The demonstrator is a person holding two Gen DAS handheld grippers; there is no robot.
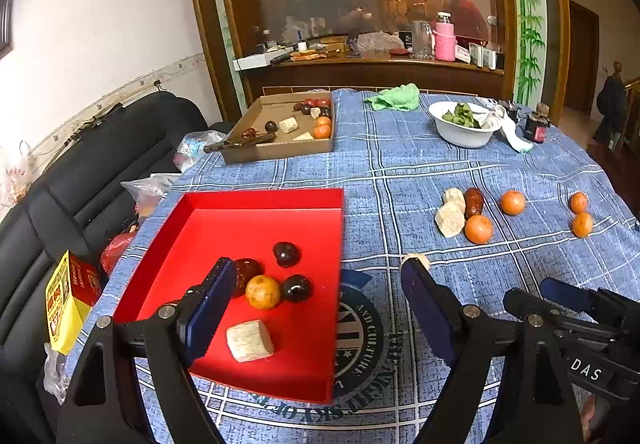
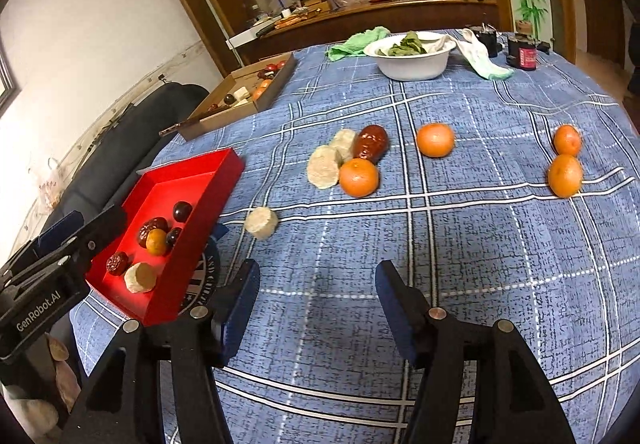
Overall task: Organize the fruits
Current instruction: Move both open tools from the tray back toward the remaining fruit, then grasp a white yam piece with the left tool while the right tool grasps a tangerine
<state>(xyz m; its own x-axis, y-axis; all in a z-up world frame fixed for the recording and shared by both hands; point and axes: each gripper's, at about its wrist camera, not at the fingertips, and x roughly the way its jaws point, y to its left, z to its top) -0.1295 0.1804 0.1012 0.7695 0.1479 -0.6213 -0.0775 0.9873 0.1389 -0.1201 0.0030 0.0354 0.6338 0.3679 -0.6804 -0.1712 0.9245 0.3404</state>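
Observation:
A red tray point(image 1: 200, 212) lies at the left of the blue checked tablecloth. It holds a small orange point(image 1: 263, 292), dark round fruits point(image 1: 287, 254), a red date point(image 1: 246, 272) and a pale chunk point(image 1: 250, 340). My left gripper point(image 1: 318, 268) hangs open over the tray's right edge with nothing between its fingers. My right gripper point(image 2: 318, 272) is open above bare cloth. Ahead of it lie a pale chunk point(image 2: 261, 222), two pale pieces point(image 2: 324, 166), a red date point(image 2: 371, 143) and several oranges point(image 2: 359, 177).
A cardboard box point(image 1: 280, 152) with more fruit stands at the back left. A white bowl point(image 1: 464, 136) of greens, a green cloth point(image 1: 394, 97) and a dark jar point(image 1: 536, 128) sit at the far edge. A black sofa point(image 1: 80, 184) borders the table's left.

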